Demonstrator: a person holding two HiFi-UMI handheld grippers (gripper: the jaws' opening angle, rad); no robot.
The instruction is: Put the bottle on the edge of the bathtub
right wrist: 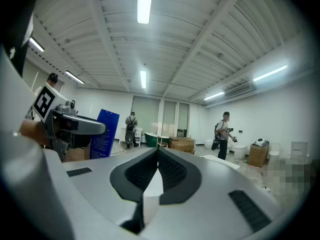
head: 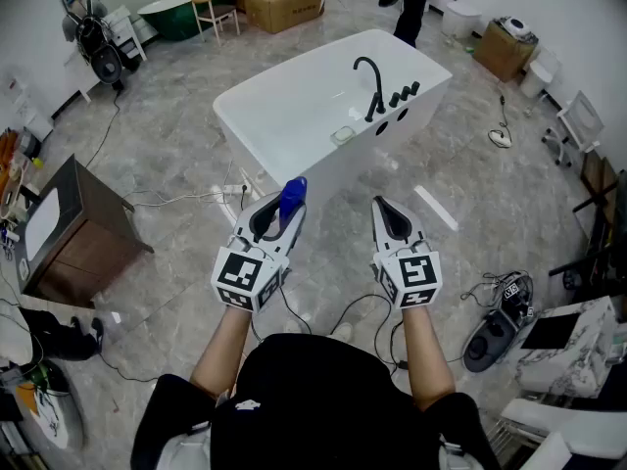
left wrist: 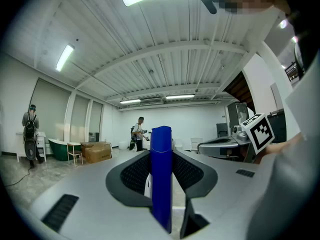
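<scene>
Left claw (head: 282, 213) around blue bottle (left wrist: 161, 179)

Both bare forearms reach forward from the body side by side, holding the two grippers level and pointing ahead, a little apart from each other. The left gripper (head: 277, 213) has its jaws pressed on an upright blue bottle (head: 292, 198) that stands between them. The right gripper (head: 384, 209) has its jaws together with nothing between them.
</scene>
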